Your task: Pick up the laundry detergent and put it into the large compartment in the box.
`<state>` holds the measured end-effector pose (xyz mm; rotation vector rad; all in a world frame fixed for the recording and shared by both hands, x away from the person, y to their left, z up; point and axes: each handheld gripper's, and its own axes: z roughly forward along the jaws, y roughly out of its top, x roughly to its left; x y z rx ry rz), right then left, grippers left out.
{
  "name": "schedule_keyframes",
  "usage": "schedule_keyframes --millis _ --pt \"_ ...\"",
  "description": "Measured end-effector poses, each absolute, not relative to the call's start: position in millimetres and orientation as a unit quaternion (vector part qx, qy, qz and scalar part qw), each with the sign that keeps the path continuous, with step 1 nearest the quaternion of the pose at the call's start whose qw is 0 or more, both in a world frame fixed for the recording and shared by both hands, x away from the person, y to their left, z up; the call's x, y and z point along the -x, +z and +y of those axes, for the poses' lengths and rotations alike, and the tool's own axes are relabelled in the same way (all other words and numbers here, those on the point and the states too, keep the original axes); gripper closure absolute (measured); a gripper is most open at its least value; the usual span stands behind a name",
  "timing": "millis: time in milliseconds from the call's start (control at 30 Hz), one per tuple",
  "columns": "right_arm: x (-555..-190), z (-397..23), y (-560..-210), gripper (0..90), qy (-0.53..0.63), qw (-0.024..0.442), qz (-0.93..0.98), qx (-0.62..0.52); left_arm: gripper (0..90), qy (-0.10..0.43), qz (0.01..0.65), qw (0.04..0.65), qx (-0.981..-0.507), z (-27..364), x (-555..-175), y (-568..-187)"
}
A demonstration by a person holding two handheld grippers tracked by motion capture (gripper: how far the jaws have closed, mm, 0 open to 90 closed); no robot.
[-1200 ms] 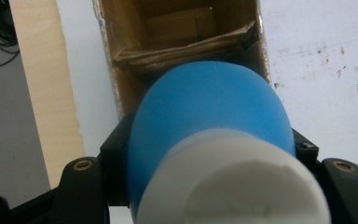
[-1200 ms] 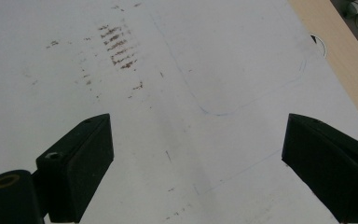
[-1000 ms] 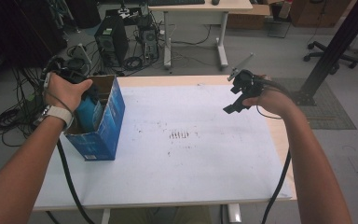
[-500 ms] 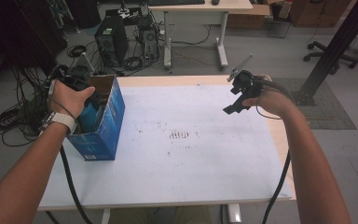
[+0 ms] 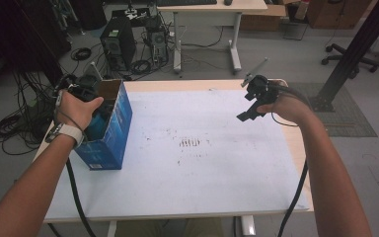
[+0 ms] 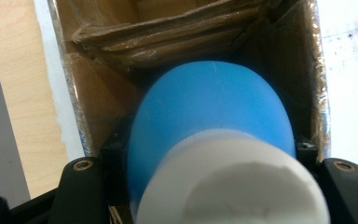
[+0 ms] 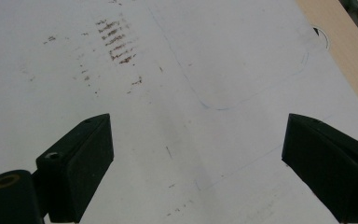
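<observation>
One blue bottle [image 6: 212,121], one box [image 5: 109,136]: your left gripper [image 6: 205,186], clamped on it, has sunk lower inside; right gripper [image 7: 196,168] gapes empty.

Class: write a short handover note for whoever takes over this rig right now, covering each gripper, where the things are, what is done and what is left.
Left gripper: shut on the blue bottle, white cap toward the camera, inside the open top of the blue cardboard box at the table's left edge.
Right gripper: open, holding nothing, above the white table sheet.
Done: bottle gripped and partly in the box.
Left: probably set it on the box bottom, release, withdraw.
</observation>
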<state>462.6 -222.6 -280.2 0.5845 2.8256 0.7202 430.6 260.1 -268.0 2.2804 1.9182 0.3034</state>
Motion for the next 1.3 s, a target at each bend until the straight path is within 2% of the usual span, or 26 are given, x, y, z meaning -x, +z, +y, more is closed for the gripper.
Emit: schedule_keyframes --millis 667,1300 --pt "-464.0 -222.4 -283.8 9.0 0.238 0.08 0.947 -0.198 37.4 0.09 0.642 0.071 -0.758 263.5 -430.4 -290.9" --pt "-463.5 -220.3 -283.4 9.0 0.239 0.079 0.947 -0.198 36.0 0.089 0.641 0.076 -0.759 268.6 -431.2 -291.7"
